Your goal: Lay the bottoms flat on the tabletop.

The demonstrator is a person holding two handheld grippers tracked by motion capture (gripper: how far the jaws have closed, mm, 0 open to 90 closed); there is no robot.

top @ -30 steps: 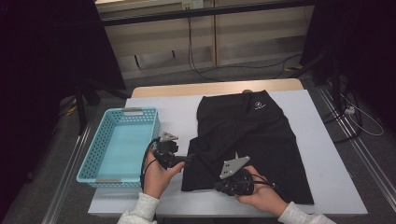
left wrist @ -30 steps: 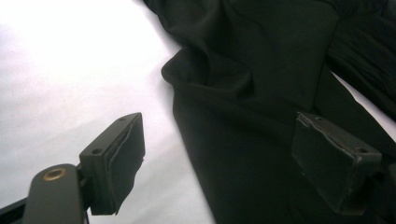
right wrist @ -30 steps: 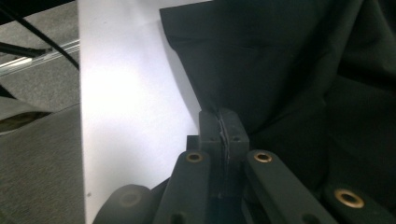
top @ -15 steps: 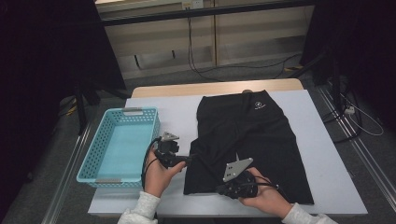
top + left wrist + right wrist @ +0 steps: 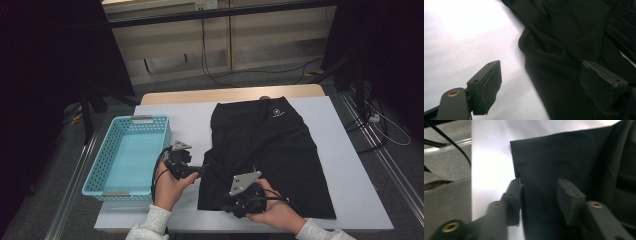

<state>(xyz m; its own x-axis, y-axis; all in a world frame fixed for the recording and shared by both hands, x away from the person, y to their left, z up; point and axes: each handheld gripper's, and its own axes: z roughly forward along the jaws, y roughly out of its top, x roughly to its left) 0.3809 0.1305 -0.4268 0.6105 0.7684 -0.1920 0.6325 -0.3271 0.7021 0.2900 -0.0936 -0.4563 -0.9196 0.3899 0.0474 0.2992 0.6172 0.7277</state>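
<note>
right gripper [image 5: 235, 206], bottom centre of the high view, is just opening its jaws; the black fabric shorts [image 5: 270, 150] lie between the fingers [image 5: 569, 195] w/o being pinched, so prob. letting go of the hem it was clamping before. left gripper [image 5: 202, 171] is gaping wide over the shorts' left edge, gripping nothing. shorts are lying flat centre-right on the white table [image 5: 350, 150], teal plastic basket [image 5: 100, 165] at left. small white logo [image 5: 278, 113] near the waistband, too small to read.

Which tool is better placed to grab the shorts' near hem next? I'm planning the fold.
Probably the right tool. Its jaws, just opened, stand apart over the near corner of the black shorts, not pressing the cloth. The left tool is open farther up the shorts' side edge, beside the blue basket.
</note>
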